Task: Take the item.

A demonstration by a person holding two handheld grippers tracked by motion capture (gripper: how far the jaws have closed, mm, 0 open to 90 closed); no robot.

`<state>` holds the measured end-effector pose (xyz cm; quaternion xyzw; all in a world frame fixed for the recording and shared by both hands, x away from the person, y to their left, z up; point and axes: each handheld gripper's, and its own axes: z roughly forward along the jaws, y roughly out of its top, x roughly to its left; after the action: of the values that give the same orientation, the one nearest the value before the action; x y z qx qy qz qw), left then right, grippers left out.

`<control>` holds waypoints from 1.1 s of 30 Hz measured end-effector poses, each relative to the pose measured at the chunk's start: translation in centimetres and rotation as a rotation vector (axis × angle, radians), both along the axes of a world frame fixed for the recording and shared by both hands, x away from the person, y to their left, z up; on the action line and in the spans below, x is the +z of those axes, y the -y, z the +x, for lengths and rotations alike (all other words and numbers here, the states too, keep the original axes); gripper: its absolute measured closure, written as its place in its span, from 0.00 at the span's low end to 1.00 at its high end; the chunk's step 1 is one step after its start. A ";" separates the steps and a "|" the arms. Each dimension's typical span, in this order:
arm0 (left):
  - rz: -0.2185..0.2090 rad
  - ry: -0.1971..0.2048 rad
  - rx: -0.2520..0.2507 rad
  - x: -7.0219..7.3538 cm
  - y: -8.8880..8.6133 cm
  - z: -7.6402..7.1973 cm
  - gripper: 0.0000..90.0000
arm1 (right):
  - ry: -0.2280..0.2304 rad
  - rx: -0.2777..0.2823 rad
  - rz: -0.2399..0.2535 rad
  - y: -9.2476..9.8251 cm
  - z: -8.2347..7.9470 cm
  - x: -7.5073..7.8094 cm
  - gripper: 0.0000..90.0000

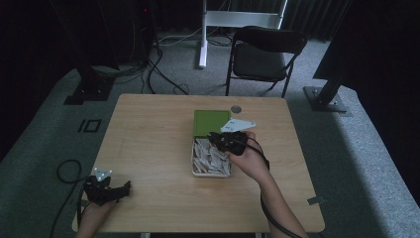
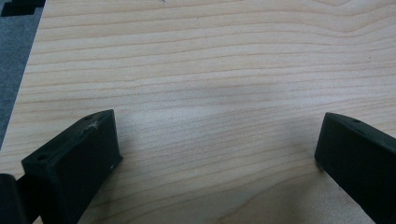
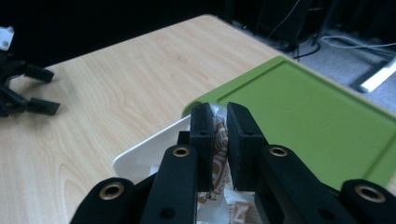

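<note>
Right tool point(image 3: 220, 126) pinching packet point(image 3: 217, 154) above white box point(image 3: 140, 156).

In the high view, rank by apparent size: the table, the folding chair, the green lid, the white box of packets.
1. table
2. folding chair, though it stands farther from the camera
3. green lid and white box: similar footprint, not ranked.

The pale wooden bench point(image 2: 210, 70) shows fine straight grain under a smooth, faintly sheened finish. The flat green plastic lid point(image 3: 317, 112) looks matt and even. The white plastic box point(image 3: 144, 156) is smooth-walled. Crinkled white-and-brown paper sachets point(image 3: 219, 140) sit between matt black plastic fingers point(image 3: 203, 140); brass-coloured metal rivets point(image 3: 181, 151) gleam.
</note>
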<state>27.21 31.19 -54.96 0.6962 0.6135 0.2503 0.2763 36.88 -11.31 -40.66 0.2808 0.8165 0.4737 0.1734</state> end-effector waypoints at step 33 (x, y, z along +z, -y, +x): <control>0.000 -0.002 -0.001 0.0 0.0 0.0 0.01 | 0.032 -0.468 0.017 8.0 4.4 -1.6 0.91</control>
<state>27.21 31.20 -54.95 0.6966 0.6135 0.2496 0.2758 41.31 -19.30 -42.30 0.4563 0.7222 0.4319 0.2892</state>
